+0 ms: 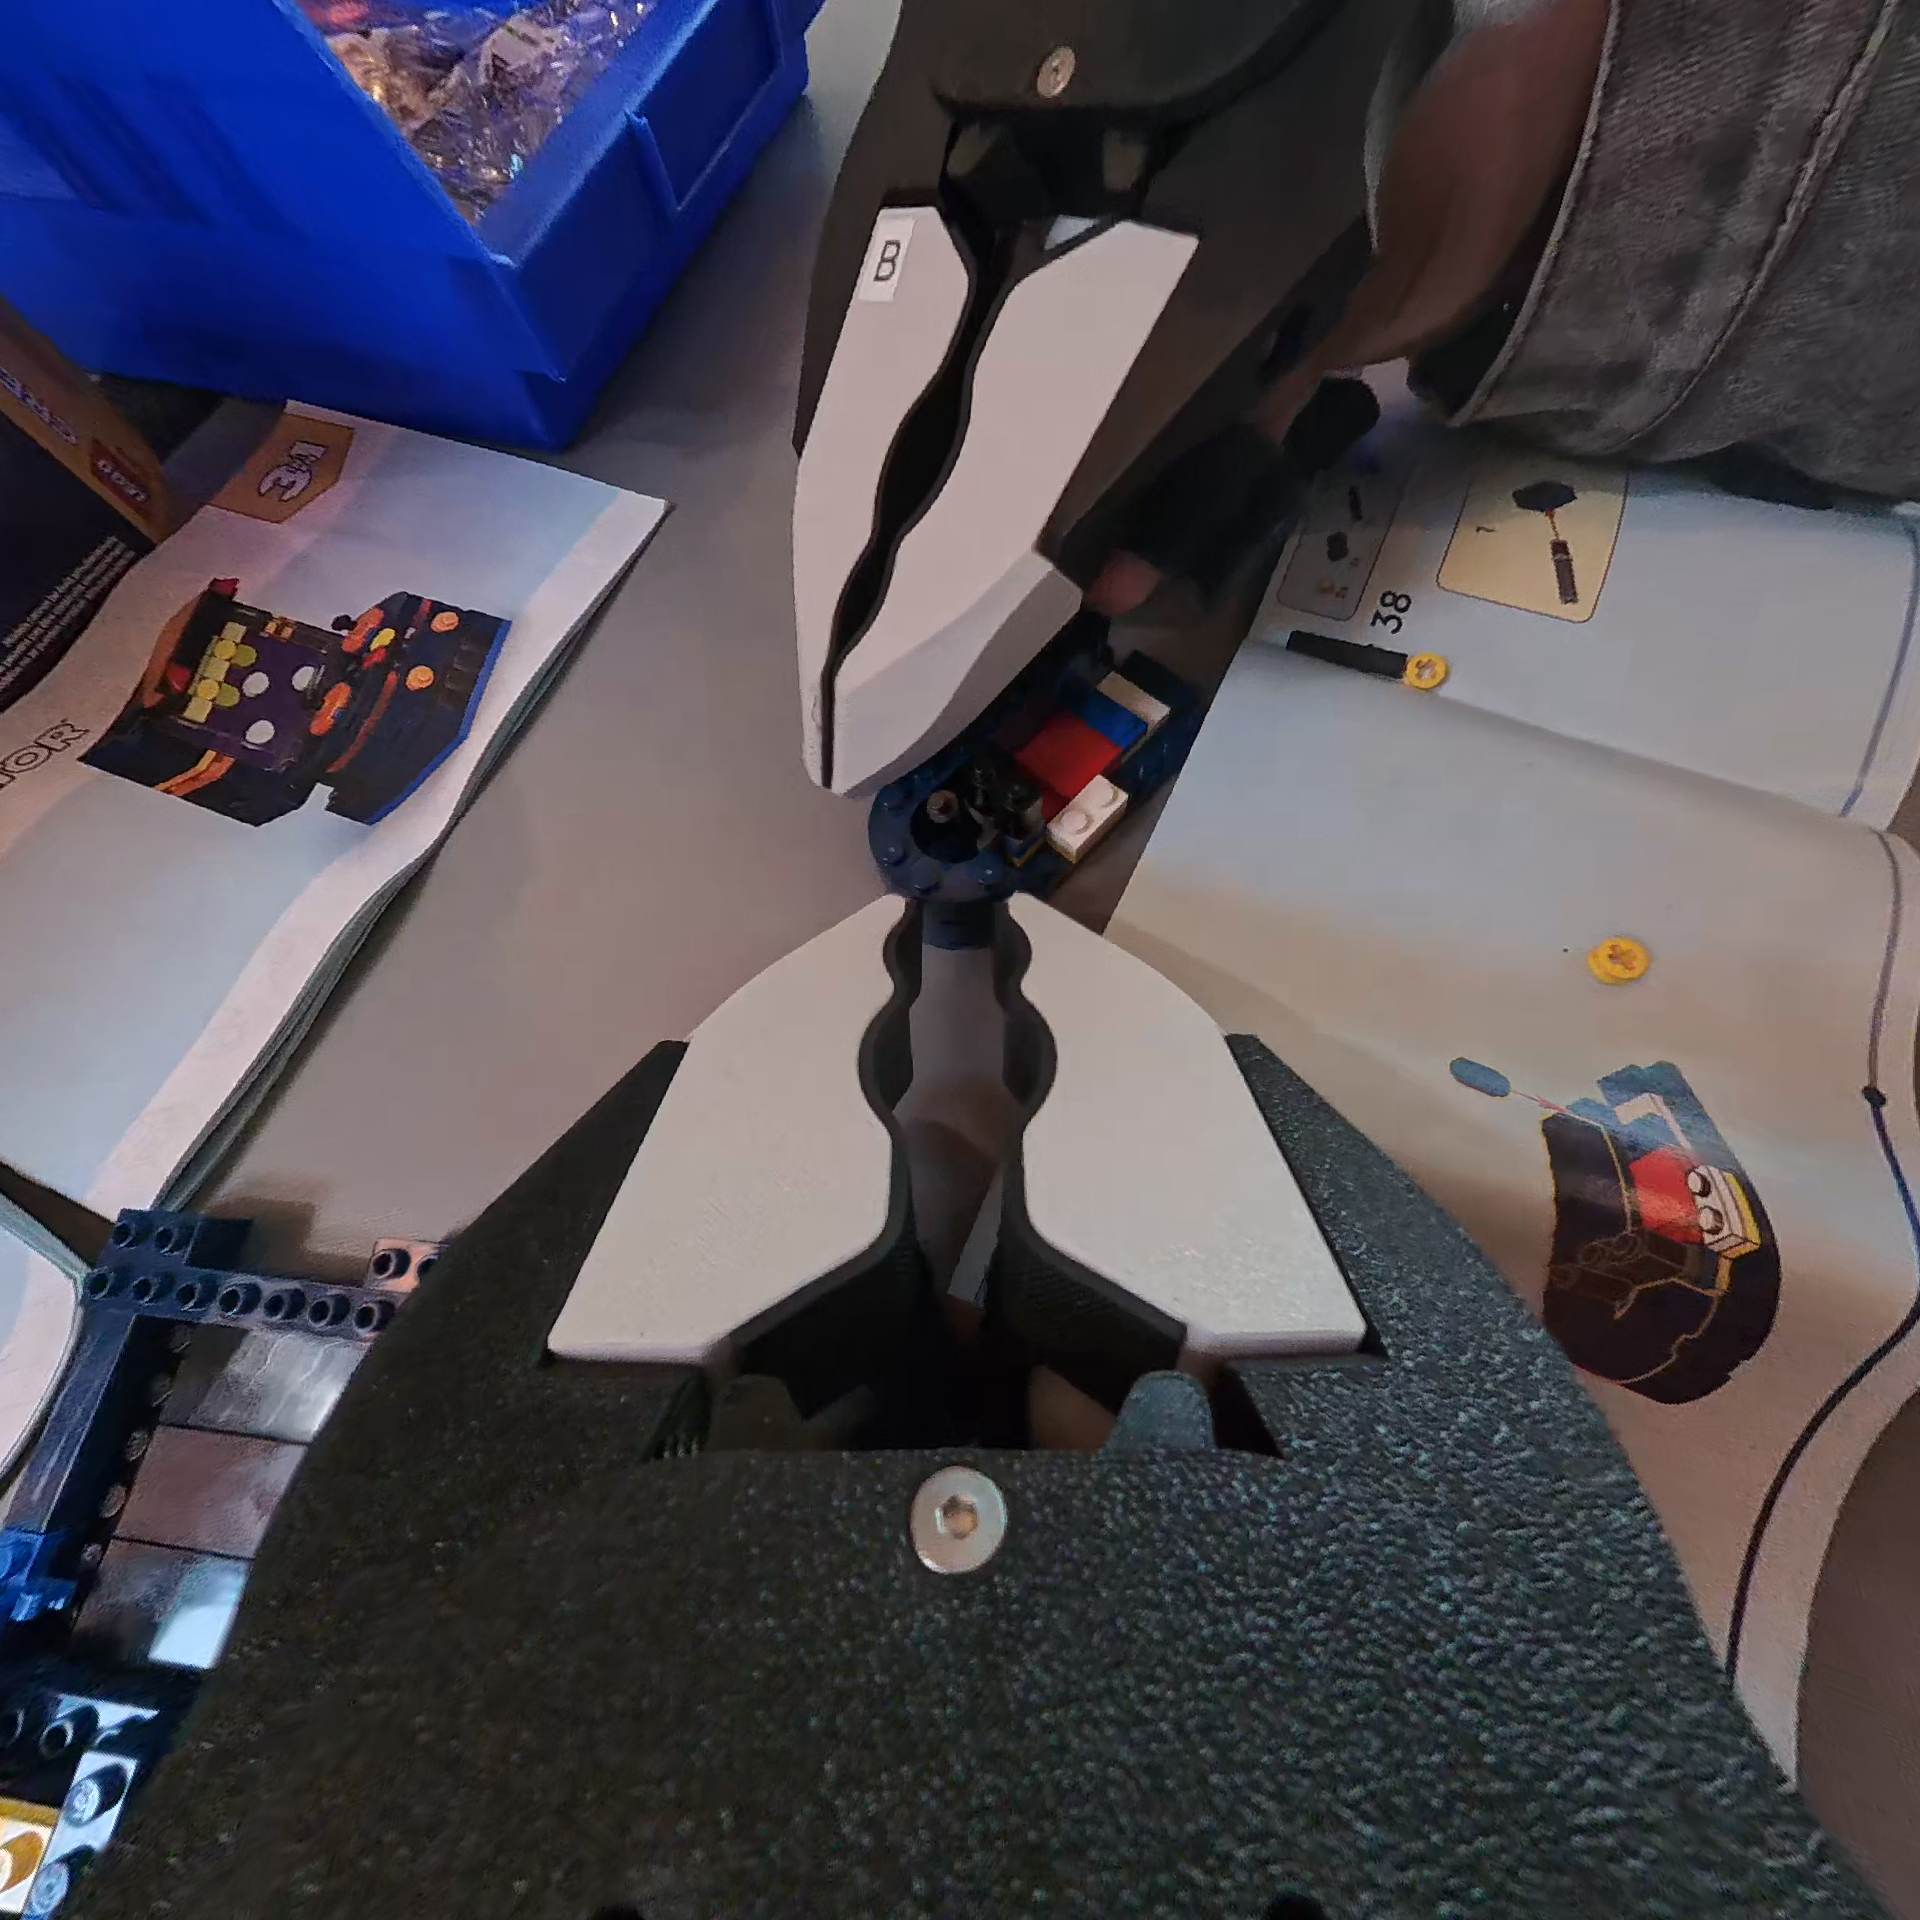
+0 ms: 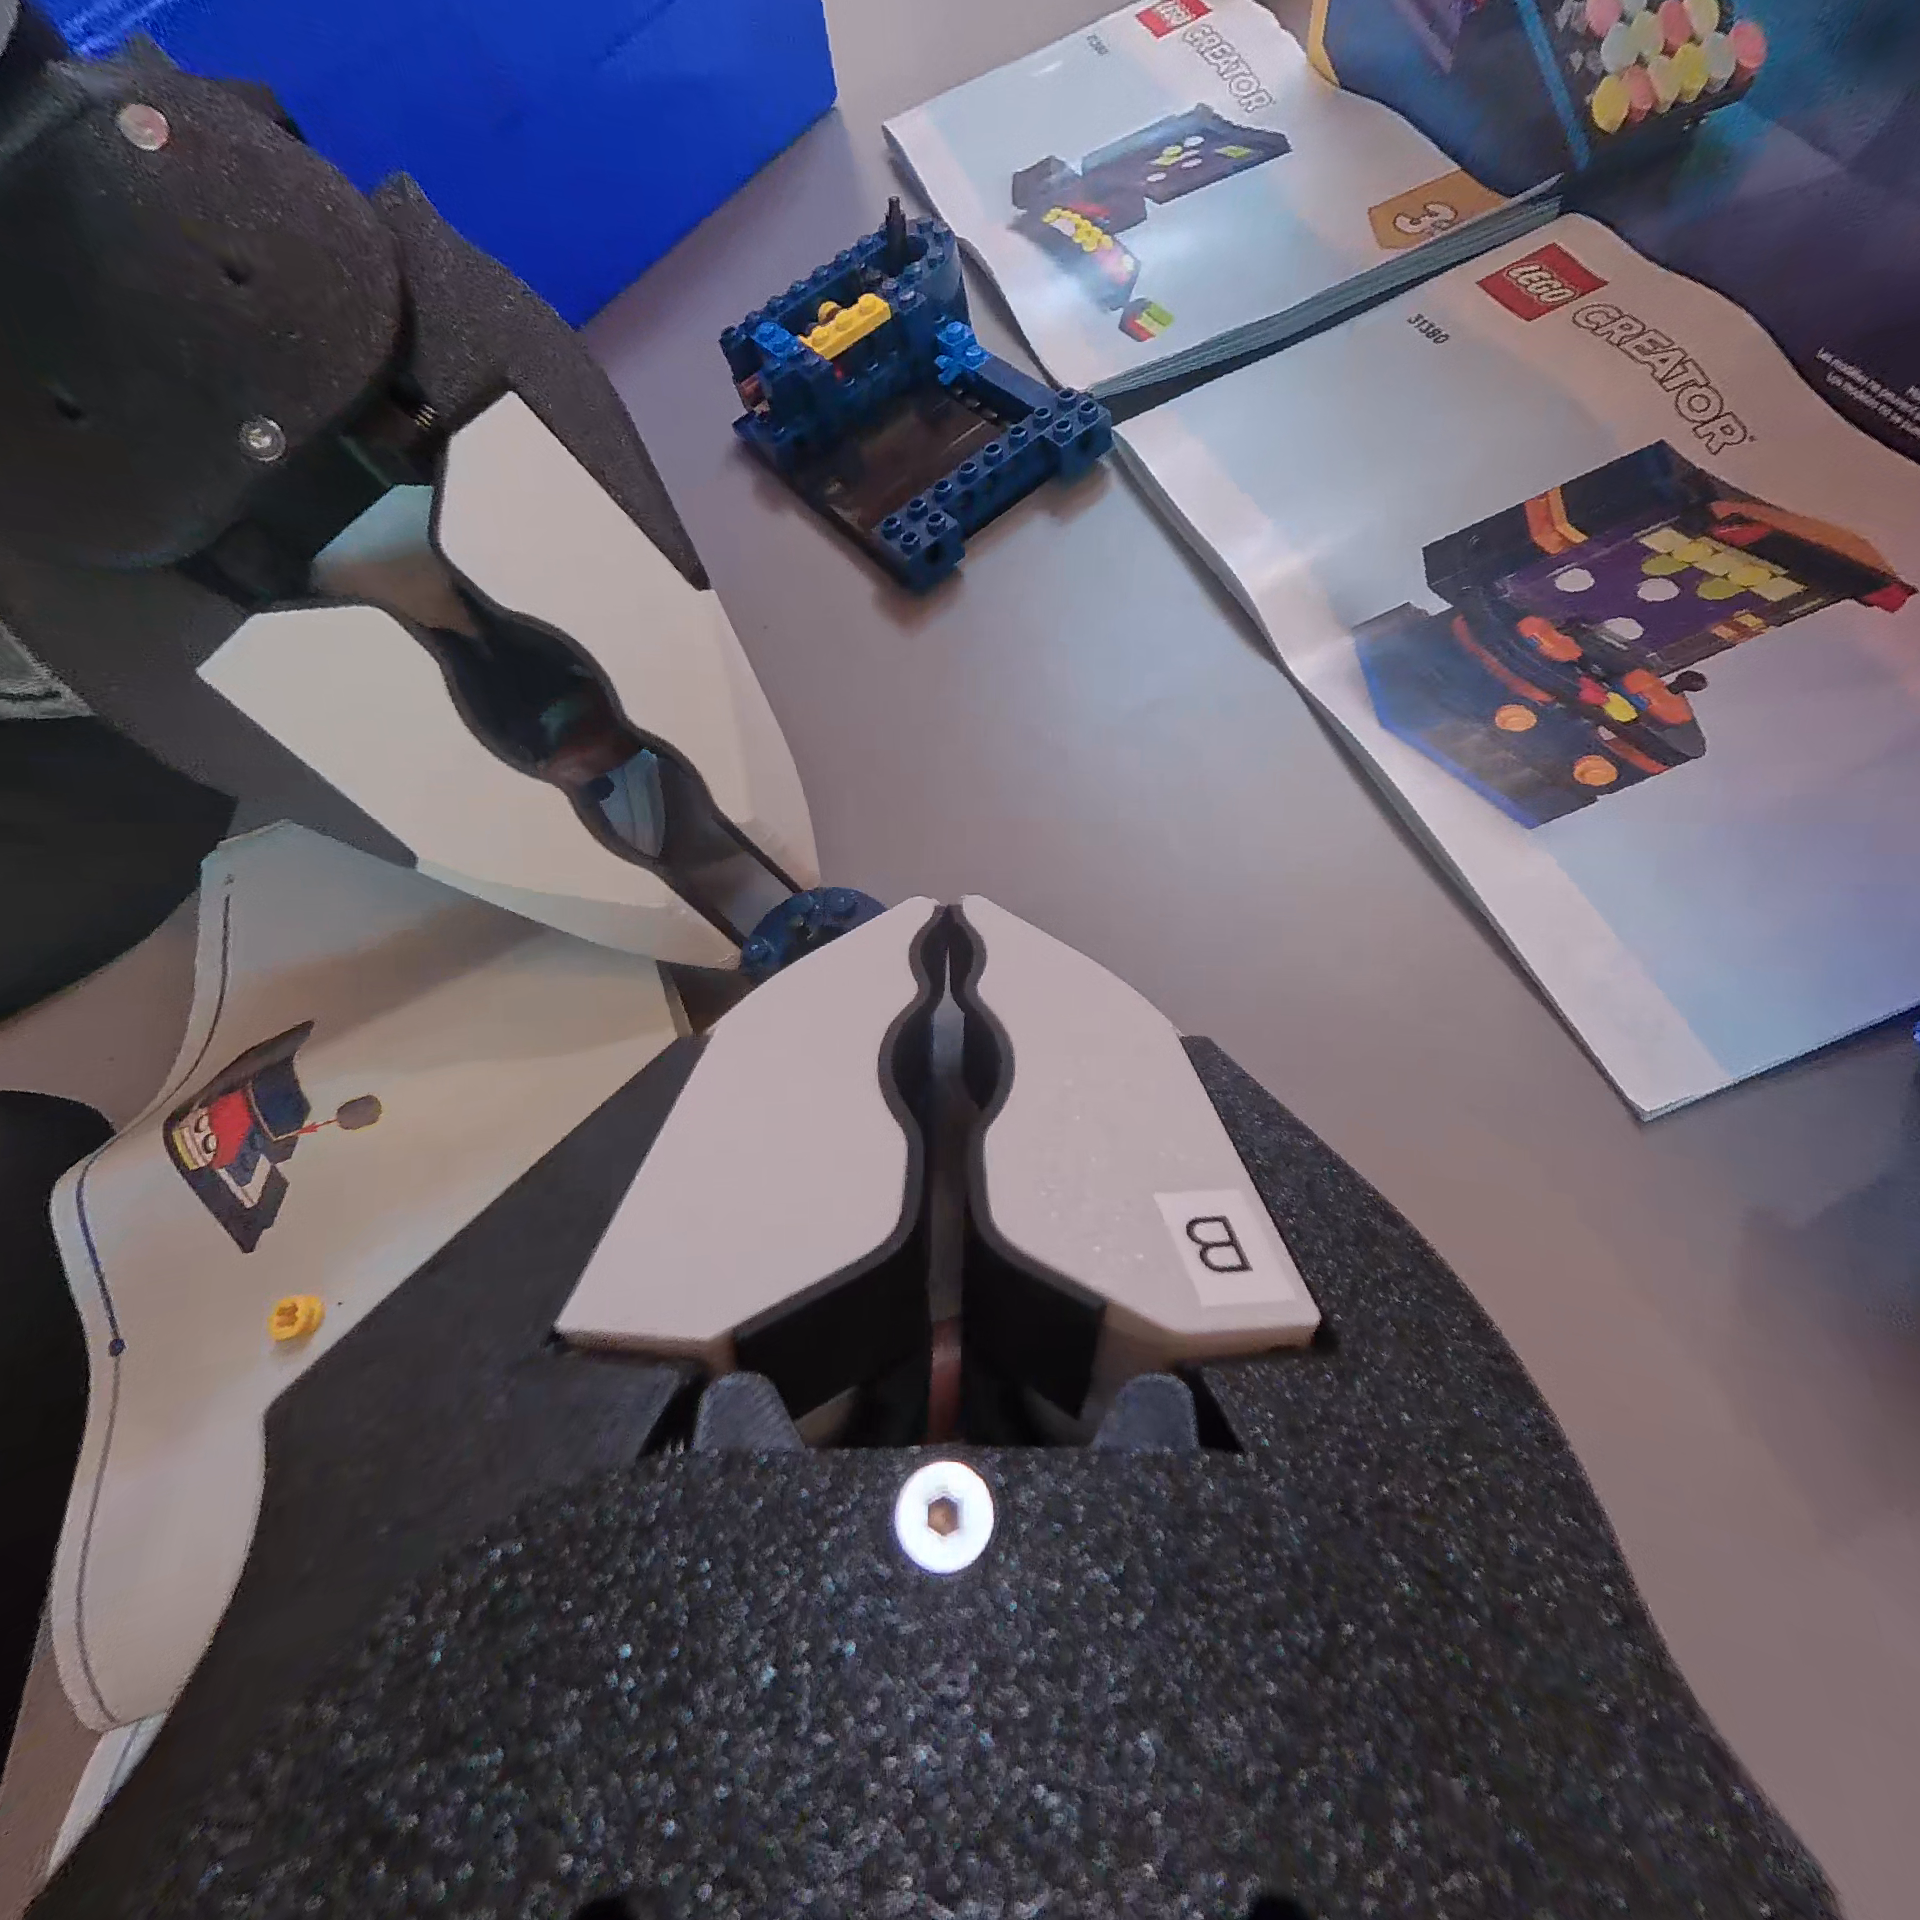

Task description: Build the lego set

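The left gripper (image 1: pixel 956 914) is open only a little way. Its two white fingertips (image 1: pixel 831 956) squeeze the dark blue neck of a small brick model (image 1: pixel 1081 758). The model has red, white and blue bricks and a round dark blue ring (image 1: pixel 935 842) at its near end. It sits over the grey table (image 1: pixel 644 883), right at the edge of an open booklet (image 1: pixel 1507 883).

The right gripper (image 2: pixel 951 914) comes in from the far side, pointing back at the left one. Its fingers are closed tight together, and nothing shows between them. Its tips rest right at the far rim of the dark blue ring. I cannot tell if they press on it or only touch it. A person's hand in a dark glove (image 1: pixel 1226 499) holds this gripper.

A small yellow round piece (image 1: pixel 1619 958) lies loose on the open booklet, to the right of the model. Farther off on the same page lies a thin black rod (image 1: pixel 1340 655) with another yellow piece at its end. A closed booklet (image 1: pixel 312 675) lies to the left, and a blue bin (image 1: pixel 364 260) stands beyond it. A bigger dark blue brick build (image 2: pixel 894 416) stands on the table, well apart from both grippers.
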`<state>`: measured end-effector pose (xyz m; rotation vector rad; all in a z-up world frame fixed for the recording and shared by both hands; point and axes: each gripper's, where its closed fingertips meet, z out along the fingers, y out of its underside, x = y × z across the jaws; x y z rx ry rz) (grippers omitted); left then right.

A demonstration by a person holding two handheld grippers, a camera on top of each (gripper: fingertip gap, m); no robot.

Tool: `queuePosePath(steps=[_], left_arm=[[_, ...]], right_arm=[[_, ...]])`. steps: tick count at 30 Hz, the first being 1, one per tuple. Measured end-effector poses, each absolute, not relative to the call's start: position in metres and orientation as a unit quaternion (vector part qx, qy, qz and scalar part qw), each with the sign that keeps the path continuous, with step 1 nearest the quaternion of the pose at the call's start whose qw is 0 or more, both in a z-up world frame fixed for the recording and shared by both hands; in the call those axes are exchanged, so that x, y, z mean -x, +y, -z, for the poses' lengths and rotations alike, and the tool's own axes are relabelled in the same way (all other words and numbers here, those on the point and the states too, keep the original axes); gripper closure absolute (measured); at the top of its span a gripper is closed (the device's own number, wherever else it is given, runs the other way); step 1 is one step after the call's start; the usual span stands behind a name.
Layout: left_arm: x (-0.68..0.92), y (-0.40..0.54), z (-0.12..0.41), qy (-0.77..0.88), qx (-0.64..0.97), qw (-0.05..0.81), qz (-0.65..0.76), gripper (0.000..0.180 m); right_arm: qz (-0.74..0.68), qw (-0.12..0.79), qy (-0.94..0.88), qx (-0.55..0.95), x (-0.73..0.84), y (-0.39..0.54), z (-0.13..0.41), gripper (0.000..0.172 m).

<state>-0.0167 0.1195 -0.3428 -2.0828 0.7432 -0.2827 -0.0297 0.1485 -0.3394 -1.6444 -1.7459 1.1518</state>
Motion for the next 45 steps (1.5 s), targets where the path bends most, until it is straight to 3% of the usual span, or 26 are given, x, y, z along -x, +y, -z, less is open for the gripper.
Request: queuePosePath(steps=[7, 10, 12, 20, 27, 41, 45], left_arm=[[0.024, 0.124, 0.331, 0.280, 0.826, 0.476, 0.117, 0.172], [0.026, 0.124, 0.328, 0.282, 0.819, 0.486, 0.116, 0.170], [0.024, 0.123, 0.332, 0.306, 0.816, 0.480, 0.099, 0.169], [0.024, 0.123, 0.334, 0.311, 0.818, 0.475, 0.091, 0.174], [0.017, 0.119, 0.339, 0.348, 0.808, 0.468, 0.077, 0.175], [0.017, 0.119, 0.339, 0.355, 0.805, 0.470, 0.068, 0.176], [0.017, 0.122, 0.324, 0.356, 0.773, 0.522, 0.057, 0.176]], right_arm=[[-0.434, 0.245, -0.633, 0.592, 0.026, 0.149, 0.331, 0.165], [-0.461, 0.204, -0.659, 0.558, 0.013, 0.133, 0.327, 0.123], [-0.451, 0.200, -0.675, 0.549, 0.007, 0.129, 0.328, 0.109], [-0.319, 0.304, -0.726, 0.528, 0.023, 0.125, 0.334, 0.128], [-0.301, 0.302, -0.736, 0.526, 0.024, 0.126, 0.345, 0.138], [-0.298, 0.309, -0.741, 0.516, 0.023, 0.126, 0.345, 0.138], [-0.298, 0.309, -0.742, 0.515, 0.023, 0.126, 0.345, 0.138]])
